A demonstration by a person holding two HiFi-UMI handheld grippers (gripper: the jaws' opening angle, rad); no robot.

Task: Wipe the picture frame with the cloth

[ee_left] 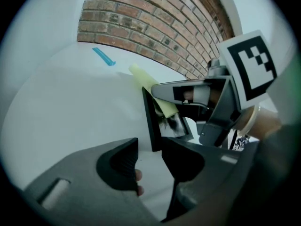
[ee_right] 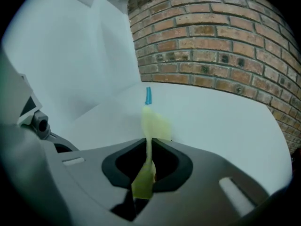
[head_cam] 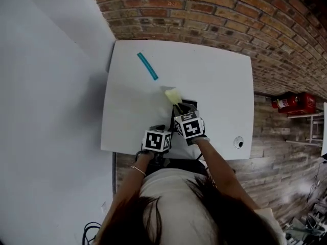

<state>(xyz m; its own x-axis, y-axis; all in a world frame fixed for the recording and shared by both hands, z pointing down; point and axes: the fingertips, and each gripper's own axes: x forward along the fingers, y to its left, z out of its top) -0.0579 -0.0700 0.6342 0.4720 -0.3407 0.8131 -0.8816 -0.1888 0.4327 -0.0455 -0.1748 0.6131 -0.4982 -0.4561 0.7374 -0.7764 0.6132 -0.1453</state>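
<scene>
No legible text, brand name, number or label was found in any view. The only markings noted were black-and-white square patterns on the marker cube (head_cam: 157, 140) of the left gripper (ee_left: 149, 149) and on the marker cube (ee_left: 249, 65) of the right gripper (ee_right: 147, 144). These patterns carried no letters or digits. Any print on the red fire extinguisher (head_cam: 286, 103) by the brick wall was too small to read.
</scene>
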